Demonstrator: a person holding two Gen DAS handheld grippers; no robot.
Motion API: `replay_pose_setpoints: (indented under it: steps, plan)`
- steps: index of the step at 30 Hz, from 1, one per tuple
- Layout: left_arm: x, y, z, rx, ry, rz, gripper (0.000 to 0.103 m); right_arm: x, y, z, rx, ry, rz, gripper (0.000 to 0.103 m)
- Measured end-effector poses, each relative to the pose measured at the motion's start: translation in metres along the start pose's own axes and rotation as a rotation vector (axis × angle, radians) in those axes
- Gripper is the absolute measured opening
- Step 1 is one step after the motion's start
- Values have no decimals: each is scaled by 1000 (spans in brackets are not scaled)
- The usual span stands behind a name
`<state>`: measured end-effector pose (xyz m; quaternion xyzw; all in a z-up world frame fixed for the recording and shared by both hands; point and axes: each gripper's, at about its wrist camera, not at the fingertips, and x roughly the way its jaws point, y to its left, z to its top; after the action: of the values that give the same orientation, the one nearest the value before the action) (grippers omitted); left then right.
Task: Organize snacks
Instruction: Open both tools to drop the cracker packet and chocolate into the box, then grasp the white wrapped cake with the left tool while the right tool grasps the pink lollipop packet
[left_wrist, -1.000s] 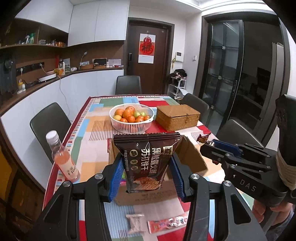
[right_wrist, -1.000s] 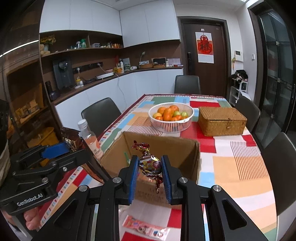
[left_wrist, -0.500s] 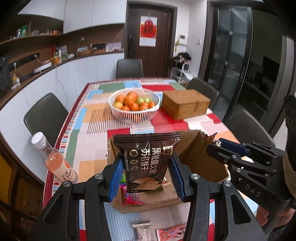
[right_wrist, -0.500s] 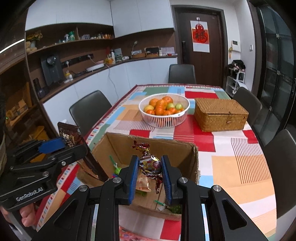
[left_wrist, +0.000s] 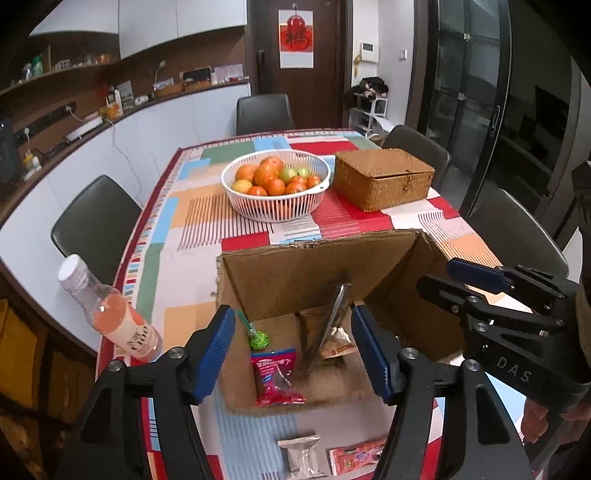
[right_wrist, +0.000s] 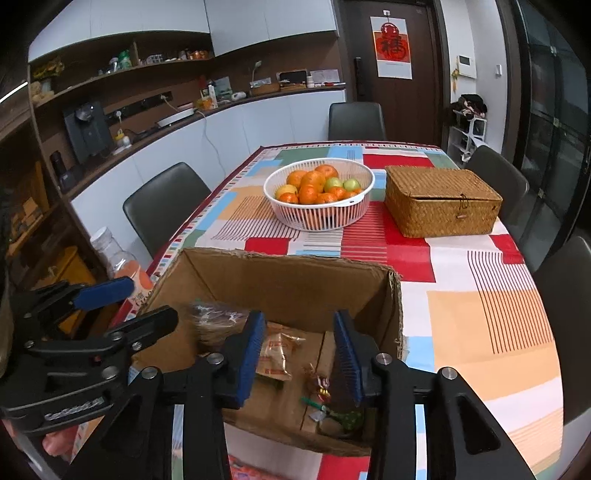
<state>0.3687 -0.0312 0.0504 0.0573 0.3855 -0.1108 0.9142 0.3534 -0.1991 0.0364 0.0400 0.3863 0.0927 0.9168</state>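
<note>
- Both snacks have left the jaws since a second ago: the dark biscuit packet (left_wrist: 334, 325) now stands on edge inside the cardboard box (left_wrist: 295, 273), and the foil-wrapped candy (right_wrist: 320, 384) lies on the box floor.
- Left wrist view: the left gripper (left_wrist: 293, 349) hangs over the box's near wall, its jaws opening with nothing pinched between them. Inside the box lie a pink sachet (left_wrist: 277, 373), a green lollipop (left_wrist: 256, 338) and an orange-labelled packet (left_wrist: 338, 345). A pink drink bottle (left_wrist: 114, 319) stands just beside the box, at the table edge. A silver sachet (left_wrist: 301, 456) and a red wrapper (left_wrist: 356, 452) lie on the tablecloth (left_wrist: 184, 229) in front of the box. The right gripper (left_wrist: 458, 280) reaches in over the box's right wall.
- Right wrist view: the right gripper (right_wrist: 299, 354) points down into the box, jaws opening and empty, the candy below them. Beyond the box stand a white fruit basket (right_wrist: 319, 194) and a wicker box (right_wrist: 441, 199), well apart from the grippers.
</note>
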Motion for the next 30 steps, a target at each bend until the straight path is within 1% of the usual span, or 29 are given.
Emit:
replay_pose_setpoints:
  steps: [2,4,6,8,12,19,22,30]
  plan:
    - [-10,0,-4,2,-19,6,65,-7,4,-4,-21,-7,5,40]
    - [-21,0,-12,8,-35,10,68,-15,10,-9,-53,-7,11,41]
    - [-31,0,-20,21,-48,17,68,-24,17,-16,-88,-5,22,45]
    - [-40,-1,-28,32,-57,32,68,-31,24,-21,-131,-3,22,47]
    - [-54,-2,-50,41,-55,28,71,-43,38,-36,-199,16,35,53]
    - [-57,-4,-87,48,-3,36,71,-44,54,-68,-292,89,45,54]
    - [-51,-4,-103,49,35,33,71,-40,56,-80,-313,122,39,54]
    - [-29,1,-140,46,132,42,71,-18,66,-119,-384,252,50,54]
